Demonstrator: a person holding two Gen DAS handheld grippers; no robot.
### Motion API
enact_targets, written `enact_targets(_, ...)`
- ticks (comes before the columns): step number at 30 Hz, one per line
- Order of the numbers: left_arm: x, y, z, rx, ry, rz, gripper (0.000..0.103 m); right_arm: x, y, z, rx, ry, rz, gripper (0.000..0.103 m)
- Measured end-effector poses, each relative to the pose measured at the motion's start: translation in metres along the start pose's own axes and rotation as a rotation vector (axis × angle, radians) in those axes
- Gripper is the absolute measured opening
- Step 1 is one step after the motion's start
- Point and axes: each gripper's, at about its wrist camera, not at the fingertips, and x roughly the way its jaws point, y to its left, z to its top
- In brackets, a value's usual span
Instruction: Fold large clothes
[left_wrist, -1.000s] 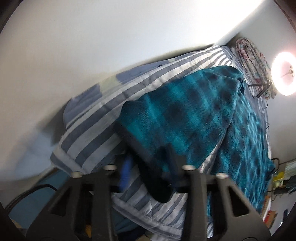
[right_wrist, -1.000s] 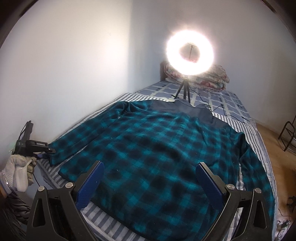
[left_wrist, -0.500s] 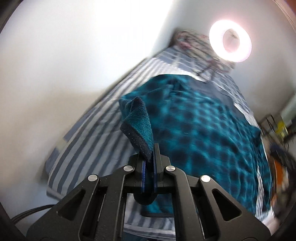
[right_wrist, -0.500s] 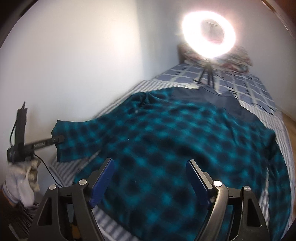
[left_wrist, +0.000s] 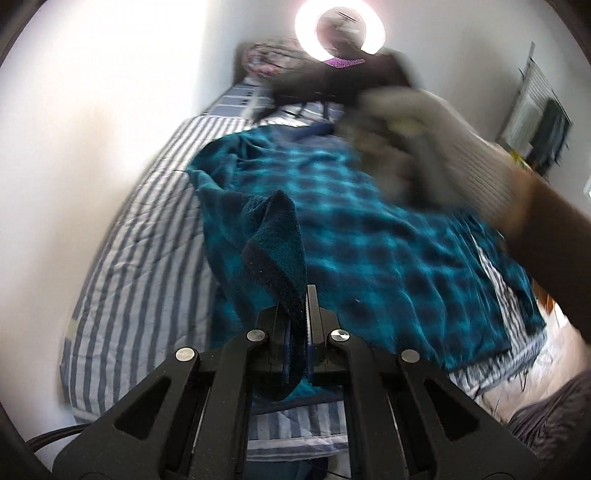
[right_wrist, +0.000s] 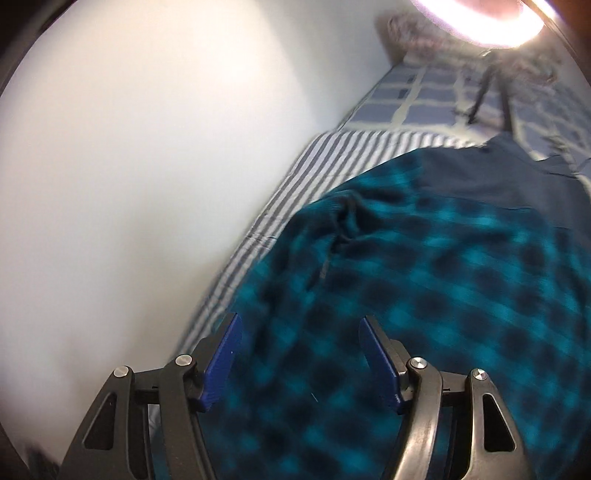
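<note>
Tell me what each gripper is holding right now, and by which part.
The left gripper is shut on the teal plaid shirt, pinching its dark sleeve cuff. The right gripper is open above the shirt and holds nothing.

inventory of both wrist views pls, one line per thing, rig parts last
shirt: 1, teal and black plaid, spread on the bed, sleeve end lifted
bed cover: 1, blue and white stripes, under the shirt
ring light: 1, white, lit, on a tripod at the far end of the bed
pillow: 1, patterned, blurred, at the head of the bed
left gripper: 1, black, shut on the sleeve end
right gripper: 1, black with blue pads, open above the shirt
right hand: 1, light glove, blurred, over the shirt
</note>
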Motion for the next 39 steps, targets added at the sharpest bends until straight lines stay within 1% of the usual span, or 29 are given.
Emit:
enact_targets(3,0.006,-0.010,-0.004,0.034,0.021,-0.011,0.003,0.036,0.018,0.024,-0.024,0.044,-0.008,0.069)
enact_targets(5,0.012,-0.013,-0.006,0.037,0.039,-0.028,0.003,0.060,0.033,0.037,-0.049,0.077,-0.033,0.069)
enact_targets(7,0.016,-0.014,-0.007,0.034,0.054,-0.044,0.003,0.079,0.046,0.045,-0.090,0.097,-0.107,0.069)
enact_targets(10,0.019,-0.016,-0.005,0.049,0.050,-0.037,0.003,0.109,0.061,0.055,-0.143,0.134,-0.222,0.069)
enact_targets(16,0.021,-0.011,-0.007,0.039,0.056,-0.052,0.003,0.142,0.067,0.073,-0.116,0.176,-0.344,0.068)
enact_targets(18,0.022,-0.007,-0.008,0.027,0.058,-0.059,0.003,0.150,0.069,0.075,-0.140,0.188,-0.402,0.067)
enact_targets(20,0.019,-0.008,-0.009,0.032,0.058,-0.055,0.003,0.158,0.072,0.077,-0.197,0.194,-0.471,0.067)
enact_targets(22,0.018,-0.009,-0.010,0.046,0.054,-0.051,0.003,0.166,0.070,0.077,-0.236,0.209,-0.511,0.066)
enact_targets(23,0.017,-0.010,-0.011,0.049,0.053,-0.050,0.003,0.169,0.067,0.078,-0.240,0.220,-0.518,0.065)
enact_targets(24,0.016,-0.010,-0.012,0.054,0.051,-0.049,0.003,0.169,0.064,0.078,-0.235,0.226,-0.522,0.056)
enact_targets(25,0.016,-0.010,-0.012,0.056,0.052,-0.047,0.003,0.168,0.060,0.079,-0.226,0.225,-0.529,0.035)
enact_targets(26,0.016,-0.009,-0.013,0.057,0.052,-0.046,0.003,0.165,0.054,0.081,-0.207,0.220,-0.529,0.026)
enact_targets(27,0.015,-0.009,-0.014,0.058,0.052,-0.046,0.003,0.159,0.049,0.084,-0.182,0.211,-0.503,0.021)
enact_targets(28,0.016,-0.008,-0.015,0.058,0.054,-0.045,0.003,0.151,0.043,0.086,-0.149,0.198,-0.452,0.016)
enact_targets(29,0.016,-0.007,-0.015,0.059,0.056,-0.044,0.003,0.141,0.035,0.088,-0.116,0.183,-0.402,0.004)
enact_targets(31,0.015,-0.008,-0.018,0.071,0.059,-0.040,0.003,0.124,0.025,0.091,-0.084,0.153,-0.346,0.003)
enact_targets(32,0.015,-0.008,-0.020,0.078,0.060,-0.038,0.003,0.110,0.014,0.091,-0.061,0.131,-0.301,0.003)
enact_targets(34,0.014,-0.012,-0.022,0.101,0.064,-0.039,0.003,0.091,-0.004,0.090,-0.023,0.104,-0.243,0.003)
enact_targets(35,0.014,-0.015,-0.024,0.114,0.068,-0.042,0.003,0.078,-0.020,0.087,0.009,0.083,-0.209,0.003)
enact_targets(38,0.015,-0.026,-0.029,0.153,0.079,-0.054,0.003,0.057,-0.061,0.076,0.100,0.053,-0.154,0.003)
enact_targets(39,0.015,-0.029,-0.030,0.167,0.083,-0.061,0.003,0.054,-0.074,0.074,0.121,0.045,-0.150,0.003)
